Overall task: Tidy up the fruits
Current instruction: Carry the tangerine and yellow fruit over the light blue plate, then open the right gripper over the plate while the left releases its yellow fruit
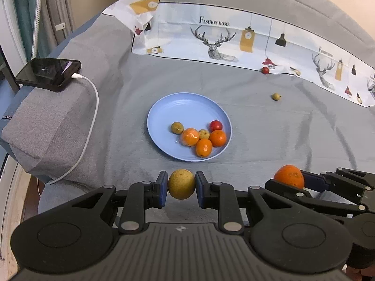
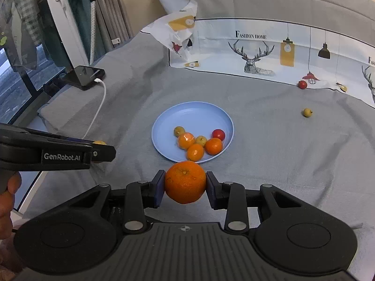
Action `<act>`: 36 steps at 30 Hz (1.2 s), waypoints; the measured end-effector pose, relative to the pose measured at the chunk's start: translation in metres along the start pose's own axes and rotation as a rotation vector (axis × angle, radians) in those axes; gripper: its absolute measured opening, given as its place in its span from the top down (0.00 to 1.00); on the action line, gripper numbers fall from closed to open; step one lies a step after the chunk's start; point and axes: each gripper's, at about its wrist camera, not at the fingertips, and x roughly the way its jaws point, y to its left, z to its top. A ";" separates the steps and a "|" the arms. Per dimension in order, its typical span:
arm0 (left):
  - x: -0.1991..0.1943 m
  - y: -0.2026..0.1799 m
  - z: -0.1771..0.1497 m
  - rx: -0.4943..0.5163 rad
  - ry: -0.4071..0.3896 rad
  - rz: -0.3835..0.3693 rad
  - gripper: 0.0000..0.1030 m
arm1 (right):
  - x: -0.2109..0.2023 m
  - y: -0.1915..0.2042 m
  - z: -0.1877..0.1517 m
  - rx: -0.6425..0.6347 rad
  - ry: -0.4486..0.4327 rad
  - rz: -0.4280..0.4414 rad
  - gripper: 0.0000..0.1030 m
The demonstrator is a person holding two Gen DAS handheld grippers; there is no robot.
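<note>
Grey bed cover (image 1: 269,126), blue plate (image 1: 185,104) at its middle holding six small fruits, right gripper (image 2: 185,182) jaws clamped on an orange (image 2: 185,181) near the plate's front rim, left gripper (image 1: 181,184) jaws clamped on a yellow-green fruit (image 1: 181,183).

bed (image 1: 269,135): grey cover | on it: blue plate (image 1: 178,103), phone (image 1: 48,73), printed cloth (image 1: 234,37)

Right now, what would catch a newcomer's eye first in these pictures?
Each hand-held gripper holds a fruit up close: the left a yellow-green fruit, the right an orange. Beyond them, mid-bed, a blue plate holds six small fruits; a red fruit and a yellowish one lie loose at far right.
</note>
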 end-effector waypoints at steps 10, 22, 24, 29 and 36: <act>0.051 0.004 0.044 0.019 0.048 0.033 0.73 | 0.041 -0.013 0.020 -0.009 0.022 -0.031 0.63; 0.142 0.005 0.097 0.035 0.141 0.062 0.73 | 0.122 -0.033 0.055 -0.012 0.048 -0.043 0.63; 0.155 0.007 0.103 0.035 0.155 0.068 0.73 | 0.134 -0.036 0.060 -0.010 0.051 -0.037 0.63; 0.184 0.013 0.112 0.035 0.189 0.080 0.73 | 0.164 -0.043 0.068 -0.036 0.063 -0.035 0.63; 0.210 0.021 0.113 0.016 0.241 0.097 0.70 | 0.193 -0.046 0.073 -0.050 0.097 -0.017 0.63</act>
